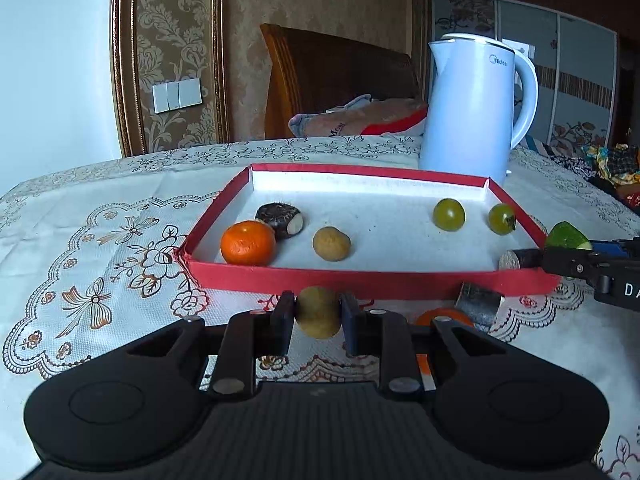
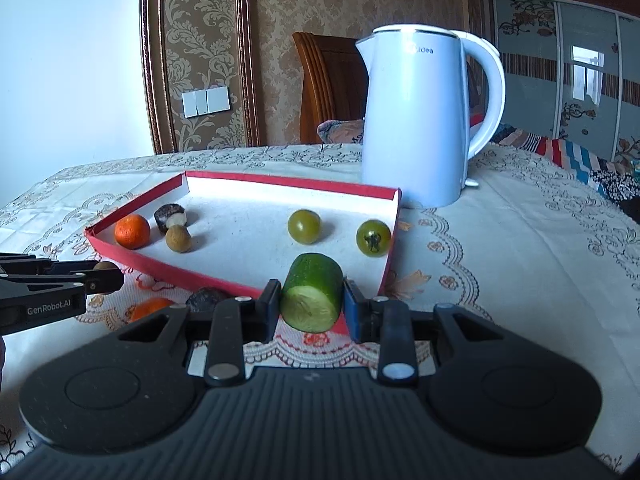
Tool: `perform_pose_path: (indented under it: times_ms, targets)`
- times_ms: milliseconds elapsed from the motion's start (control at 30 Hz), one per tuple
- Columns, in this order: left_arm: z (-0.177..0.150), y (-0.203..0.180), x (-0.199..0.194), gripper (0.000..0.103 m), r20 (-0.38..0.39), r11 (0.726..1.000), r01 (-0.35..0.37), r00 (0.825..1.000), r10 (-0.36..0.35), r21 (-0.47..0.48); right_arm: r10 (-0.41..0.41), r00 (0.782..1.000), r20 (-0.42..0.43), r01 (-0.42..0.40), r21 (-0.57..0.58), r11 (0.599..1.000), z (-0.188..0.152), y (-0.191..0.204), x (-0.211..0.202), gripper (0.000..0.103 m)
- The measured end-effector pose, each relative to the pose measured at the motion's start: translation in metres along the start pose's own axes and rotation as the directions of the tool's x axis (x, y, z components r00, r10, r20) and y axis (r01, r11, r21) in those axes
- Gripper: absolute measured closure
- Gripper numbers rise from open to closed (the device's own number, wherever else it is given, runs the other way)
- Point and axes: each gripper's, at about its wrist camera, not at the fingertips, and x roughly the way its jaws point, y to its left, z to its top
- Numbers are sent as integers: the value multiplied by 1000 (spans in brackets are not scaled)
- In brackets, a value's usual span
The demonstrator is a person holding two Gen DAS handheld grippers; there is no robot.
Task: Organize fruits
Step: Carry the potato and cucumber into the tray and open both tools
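Fingers of the left gripper (image 1: 318, 316) clench a brown fruit (image 1: 318, 312); the right gripper (image 2: 311, 304) clamps a cucumber chunk (image 2: 312, 292). Ahead of both, on the flowered tablecloth (image 1: 100, 240), lies the red tray (image 1: 360, 278) with a kettle (image 2: 416, 120) beyond it.

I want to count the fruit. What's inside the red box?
Inside the red box: an orange, a dark cut piece, a brown round fruit, two green tomatoes. Nothing hidden.

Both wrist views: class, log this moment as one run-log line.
left gripper: shut on longan | right gripper: shut on cucumber piece | red tray: five fruits inside
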Motion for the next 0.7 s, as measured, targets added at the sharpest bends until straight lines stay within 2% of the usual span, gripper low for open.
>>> perform_pose_path:
  times_ms: [233,333,700]
  targets:
    - [24,4,13,79,20,999,10,1000,-10,-39,-29,1000,4,29,-9,1000,21,3,21,72]
    - [32,1,28,79,11,999,-12,1000,12,-33,-41,999,-5,41,-3,999,29,5,34,72]
    - [42,4,70,79,-31,997,-70,997,69,-36,-27,992,-124,32,37,999,36,2,89,72]
